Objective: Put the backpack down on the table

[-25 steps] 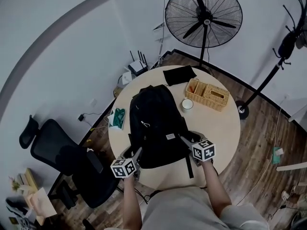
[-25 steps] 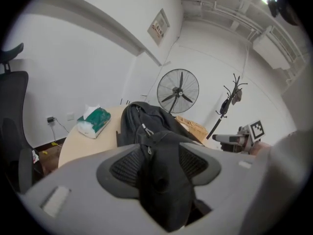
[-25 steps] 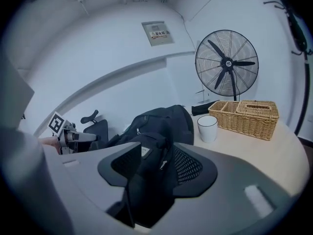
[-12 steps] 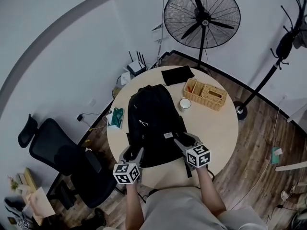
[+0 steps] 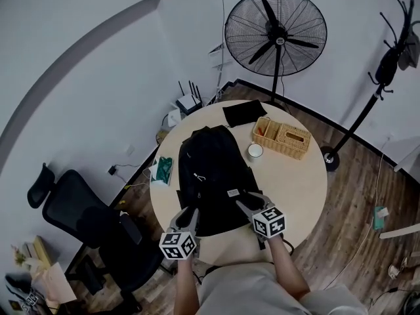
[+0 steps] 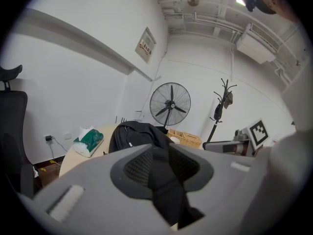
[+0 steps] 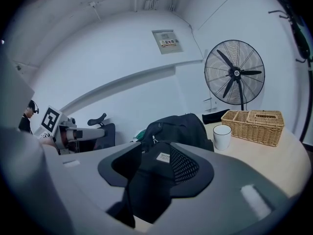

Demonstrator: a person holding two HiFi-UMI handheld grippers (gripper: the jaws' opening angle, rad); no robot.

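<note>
The black backpack point(image 5: 210, 169) lies flat on the round wooden table point(image 5: 298, 189). My left gripper point(image 5: 188, 214) is at its near left corner, and my right gripper point(image 5: 244, 201) is at its near right corner. In the left gripper view the jaws point(image 6: 159, 165) are closing. A black strap point(image 6: 168, 190) runs through the narrow gap, and no pad visibly presses on it. In the right gripper view the jaws point(image 7: 151, 175) stand apart, with black backpack fabric and its white label point(image 7: 164, 156) showing in the gap. The backpack body rises beyond the jaws point(image 6: 134, 133) point(image 7: 176, 129).
Behind the backpack are a wicker basket point(image 5: 283, 136), a white cup point(image 5: 255, 151) and a flat black item point(image 5: 244, 112). A green tissue pack point(image 5: 163, 169) lies at the table's left edge. An office chair point(image 5: 85, 215), a standing fan point(image 5: 275, 31) and a coat stand point(image 5: 387, 64) surround the table.
Both grippers have drawn back toward me and risen a little from the backpack's near end. The backpack has stayed lying on the table.
</note>
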